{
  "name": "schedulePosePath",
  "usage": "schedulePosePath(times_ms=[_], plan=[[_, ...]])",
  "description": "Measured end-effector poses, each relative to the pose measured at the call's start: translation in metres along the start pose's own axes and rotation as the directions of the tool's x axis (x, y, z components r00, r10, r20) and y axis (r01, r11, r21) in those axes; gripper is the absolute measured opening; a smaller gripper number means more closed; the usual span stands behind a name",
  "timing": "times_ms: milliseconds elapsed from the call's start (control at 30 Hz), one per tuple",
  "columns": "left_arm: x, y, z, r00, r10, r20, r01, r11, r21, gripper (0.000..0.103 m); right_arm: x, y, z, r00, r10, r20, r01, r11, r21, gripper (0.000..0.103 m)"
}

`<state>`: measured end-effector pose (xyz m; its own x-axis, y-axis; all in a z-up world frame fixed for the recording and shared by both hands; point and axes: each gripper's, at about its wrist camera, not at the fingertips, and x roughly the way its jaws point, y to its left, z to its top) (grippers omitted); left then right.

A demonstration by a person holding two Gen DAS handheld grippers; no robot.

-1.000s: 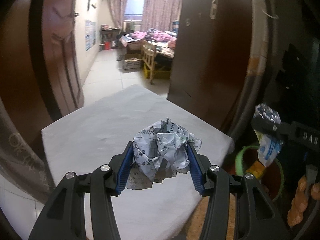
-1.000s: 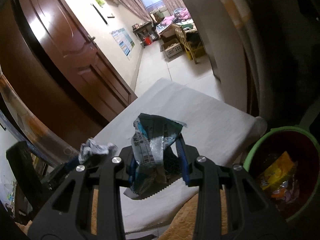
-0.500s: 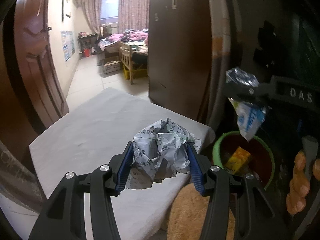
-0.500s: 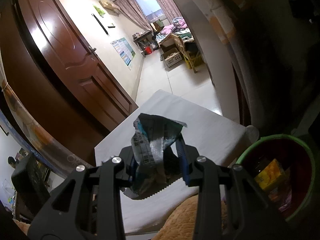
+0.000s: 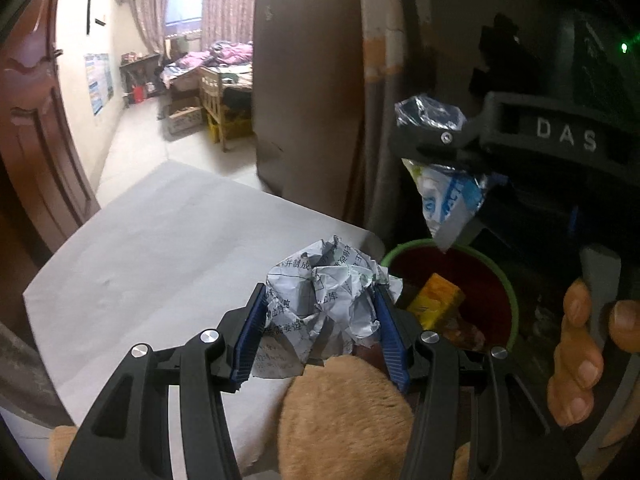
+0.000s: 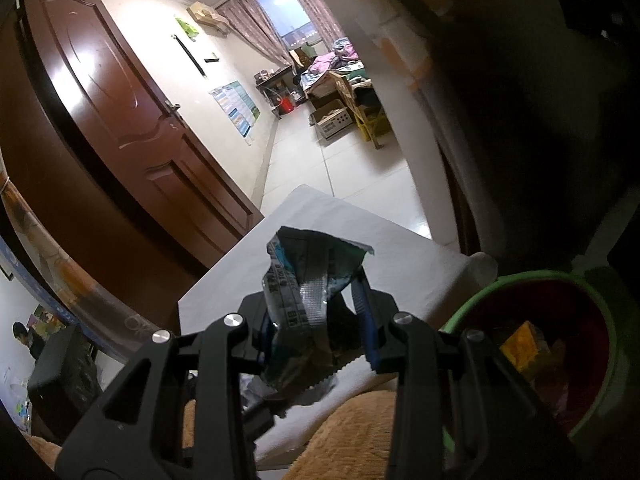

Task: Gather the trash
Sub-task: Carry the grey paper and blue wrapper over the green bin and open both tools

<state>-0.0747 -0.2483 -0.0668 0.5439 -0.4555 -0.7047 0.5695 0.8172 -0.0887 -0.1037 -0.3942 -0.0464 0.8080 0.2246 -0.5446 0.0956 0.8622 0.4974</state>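
Left claw [image 5: 320,320] clamps crumpled printed paper ball [image 5: 324,300] above near edge of white surface [image 5: 160,248]; right claw [image 6: 316,320] pinches creased blue-silver wrapper [image 6: 308,280], dangling over green-rimmed bin [image 5: 500,272] at right.

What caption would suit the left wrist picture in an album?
Left hand-held gripper clamps crumpled paper beside the green-rimmed bin; right hand-held gripper's wrapper hangs over it.
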Motion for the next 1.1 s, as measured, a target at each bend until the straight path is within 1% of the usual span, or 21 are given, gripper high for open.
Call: schedulePosePath(times_ms=[400, 700, 767, 867, 900, 933, 1100], plan=[[0.031, -0.040, 0.009, 0.997, -0.067, -0.034, 0.068, 0.997, 0.035, 0.049, -0.008, -0.047, 0.012, 0.995, -0.098, 0.015, 0.097, 0.995, 0.031, 0.034], [0.056, -0.053, 0.018, 0.994, -0.079, -0.080, 0.084, 0.995, 0.057, 0.050, -0.012, -0.083, 0.014, 0.985, -0.174, 0.020, 0.172, 0.982, 0.072, 0.034], [0.062, -0.058, 0.020, 0.994, -0.076, -0.078, 0.082, 0.994, 0.078, 0.053, -0.012, -0.087, 0.013, 0.982, -0.185, 0.017, 0.184, 0.980, 0.076, 0.034], [0.069, -0.066, 0.025, 0.993, -0.085, -0.076, 0.093, 0.991, 0.100, 0.064, -0.012, -0.094, 0.013, 0.979, -0.206, 0.011, 0.204, 0.976, 0.081, 0.034], [0.069, -0.068, 0.025, 0.993, -0.089, -0.076, 0.097, 0.990, 0.105, 0.071, -0.013, -0.096, 0.013, 0.977, -0.211, 0.008, 0.209, 0.974, 0.084, 0.034], [0.068, -0.068, 0.025, 0.993, -0.095, -0.070, 0.102, 0.989, 0.107, 0.074, -0.013, -0.097, 0.013, 0.977, -0.214, 0.006, 0.213, 0.973, 0.086, 0.034], [0.056, -0.056, 0.025, 0.994, -0.096, -0.046, 0.099, 0.992, 0.078, 0.077, -0.013, -0.101, 0.011, 0.974, -0.228, -0.002, 0.227, 0.970, 0.092, 0.034]])
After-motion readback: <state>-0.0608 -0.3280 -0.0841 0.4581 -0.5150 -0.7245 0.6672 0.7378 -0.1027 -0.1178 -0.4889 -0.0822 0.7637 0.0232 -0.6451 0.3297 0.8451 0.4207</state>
